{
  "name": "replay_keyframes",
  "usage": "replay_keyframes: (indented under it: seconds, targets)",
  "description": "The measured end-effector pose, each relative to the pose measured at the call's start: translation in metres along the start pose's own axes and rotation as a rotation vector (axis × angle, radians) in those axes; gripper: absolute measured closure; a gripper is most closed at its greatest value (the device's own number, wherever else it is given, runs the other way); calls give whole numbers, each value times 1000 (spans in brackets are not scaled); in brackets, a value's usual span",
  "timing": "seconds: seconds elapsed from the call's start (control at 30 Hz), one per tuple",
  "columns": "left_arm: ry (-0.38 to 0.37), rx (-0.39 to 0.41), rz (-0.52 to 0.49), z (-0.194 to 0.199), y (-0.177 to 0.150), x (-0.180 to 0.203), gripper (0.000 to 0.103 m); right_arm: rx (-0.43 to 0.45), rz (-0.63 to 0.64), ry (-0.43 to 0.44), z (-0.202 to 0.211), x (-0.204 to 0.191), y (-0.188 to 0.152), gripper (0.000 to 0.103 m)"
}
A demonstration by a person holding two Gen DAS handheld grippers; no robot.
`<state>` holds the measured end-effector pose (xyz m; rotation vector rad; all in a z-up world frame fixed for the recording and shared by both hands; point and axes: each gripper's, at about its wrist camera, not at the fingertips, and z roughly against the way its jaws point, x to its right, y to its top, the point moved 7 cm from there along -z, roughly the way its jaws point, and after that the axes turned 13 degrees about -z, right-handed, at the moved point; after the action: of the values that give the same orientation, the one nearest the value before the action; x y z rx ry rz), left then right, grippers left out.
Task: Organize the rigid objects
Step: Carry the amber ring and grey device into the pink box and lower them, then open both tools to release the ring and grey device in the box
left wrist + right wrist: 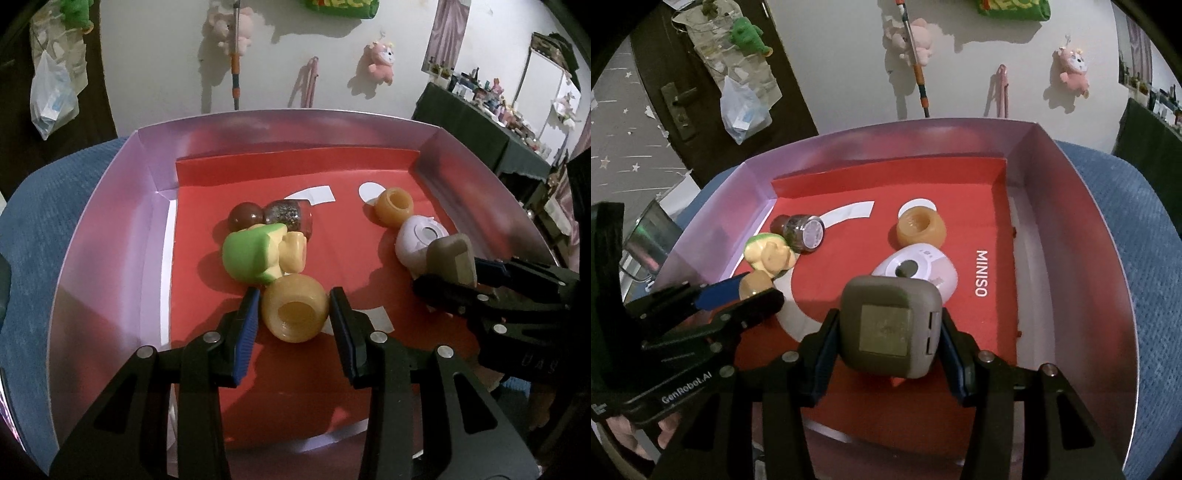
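Observation:
A shallow box with a red floor (pixel 354 236) holds several small objects. My left gripper (pixel 293 312) is closed around a tan ring-shaped piece (pixel 295 310) resting on the floor, next to a green and cream toy (pixel 255 254). My right gripper (pixel 886 328) is shut on a grey square device with a small screen (pixel 890 325), just in front of a white oval gadget (pixel 916 269). A second tan ring (pixel 919 225) lies further back. A glitter jar (pixel 803 232) and a brown ball (pixel 243 216) lie at the left.
The box walls (pixel 110 229) are pale pink and stand on a blue cloth (pixel 1126 229). A metal cup (pixel 650 236) stands outside the box's left side. Plush toys hang on the wall behind (pixel 380 61).

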<state>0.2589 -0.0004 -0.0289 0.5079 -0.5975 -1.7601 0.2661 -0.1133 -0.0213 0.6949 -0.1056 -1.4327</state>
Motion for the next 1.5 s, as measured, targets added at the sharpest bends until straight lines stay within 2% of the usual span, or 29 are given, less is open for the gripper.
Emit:
replay_keyframes:
  seconds: [0.73,0.83,0.9,0.97,1.3,1.5]
  targets:
    - [-1,0,14,3,0,-5,66,4,4,-3,-1,0,0,49]
    - [7,4,19,4,1,-7,57,4,4,-4,-1,0,0,49]
    - [15,21,24,8,2,-8,42,4,3,-3,-1,0,0,49]
    - [45,40,24,12,4,-11,35,3,3,-3,-1,0,0,49]
    - [61,66,29,24,4,-13,33,35,4,11,12,-2,-3,40]
    - [72,84,25,35,4,-9,28,71,2,36,28,-8,-4,30]
